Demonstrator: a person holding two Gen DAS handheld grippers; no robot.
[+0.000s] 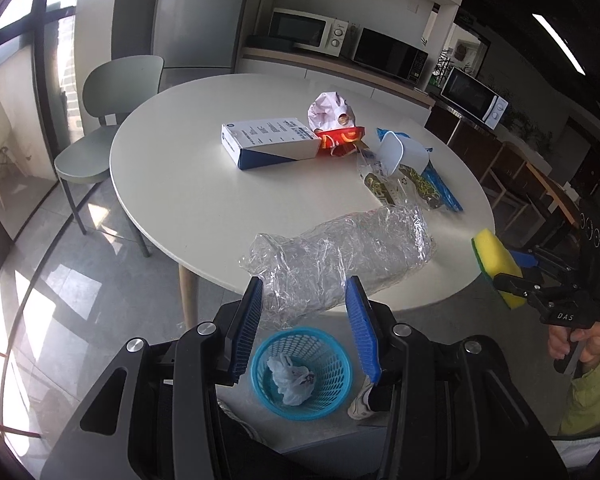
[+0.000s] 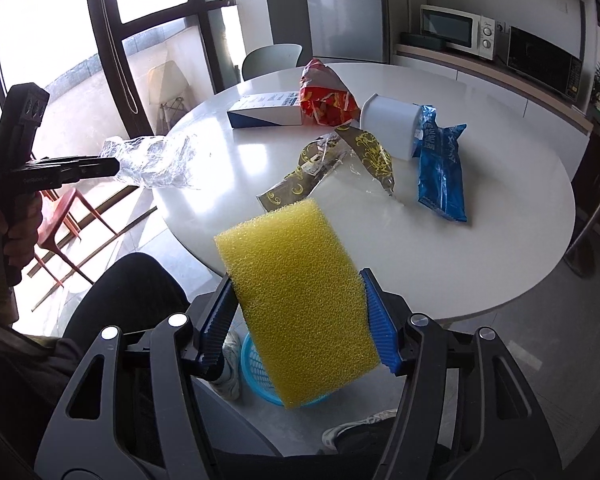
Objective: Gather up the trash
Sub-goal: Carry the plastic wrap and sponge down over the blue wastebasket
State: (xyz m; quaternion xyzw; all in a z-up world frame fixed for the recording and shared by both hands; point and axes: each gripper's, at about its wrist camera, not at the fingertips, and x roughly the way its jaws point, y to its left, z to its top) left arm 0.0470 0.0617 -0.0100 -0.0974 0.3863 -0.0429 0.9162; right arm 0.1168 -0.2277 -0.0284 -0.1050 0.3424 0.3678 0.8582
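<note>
Two grippers, both loaded. Your left gripper [image 1: 305, 320] has its blue pads clamped on a crumpled clear plastic wrap [image 1: 340, 256], jaws roughly a third apart, and the wrap sticks out forward past the fingertips above the near rim of the round white table [image 1: 180, 184]. From the right wrist view you see that same wrap [image 2: 152, 162] jutting from the left gripper [image 2: 114, 168] off the table's left edge, your left hand [image 2: 20, 216] wrapped round the handle.

Your right gripper [image 2: 300, 316] is gripping a yellow sponge [image 2: 296, 300] between both ribbed pads, jaws a bit over half open, and the sponge sits tilted, filling the gap. From the left wrist view the sponge [image 1: 498, 266] shows a green scouring face on one side, with your right hand [image 1: 580, 340] on the grip below the right gripper [image 1: 516, 276].

Straight below, on the floor, there's the blue mesh basket [image 1: 302, 372] with a crumpled white bag [image 1: 292, 380] inside. It sits beside your shoe [image 1: 362, 400].

On the table: a white-and-blue carton [image 1: 272, 144], a red snack bag [image 1: 338, 140], a pink paper wrapper [image 1: 330, 110], a white plastic cup [image 1: 400, 154] on its side, a gold-patterned wrapper [image 2: 332, 164] and a blue packet [image 2: 440, 168] just beside the cup.
</note>
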